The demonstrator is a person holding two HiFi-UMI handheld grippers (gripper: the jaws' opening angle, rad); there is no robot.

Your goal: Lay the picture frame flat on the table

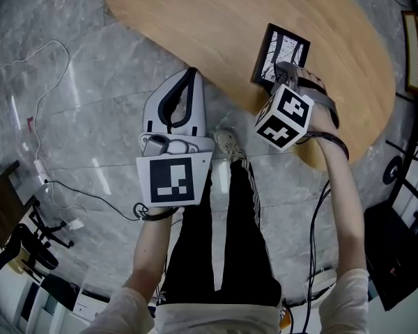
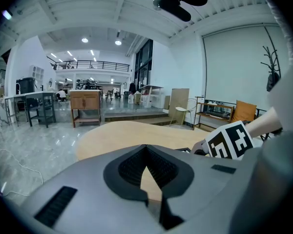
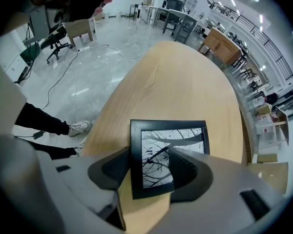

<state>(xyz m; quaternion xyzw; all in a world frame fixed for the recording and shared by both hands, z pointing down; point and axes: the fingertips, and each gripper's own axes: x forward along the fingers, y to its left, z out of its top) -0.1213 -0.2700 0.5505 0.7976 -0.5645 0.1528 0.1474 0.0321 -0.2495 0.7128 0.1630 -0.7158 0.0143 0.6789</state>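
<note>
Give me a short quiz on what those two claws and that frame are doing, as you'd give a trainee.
1. Which claw straddles the picture frame: A, left; B, right?
2. True or false: the frame stands upright on the table.
3. What does the left claw hold?
Key: 1 B, the right claw, jaws open. 2 False, it lies flat. 3 Nothing; it is shut.
</note>
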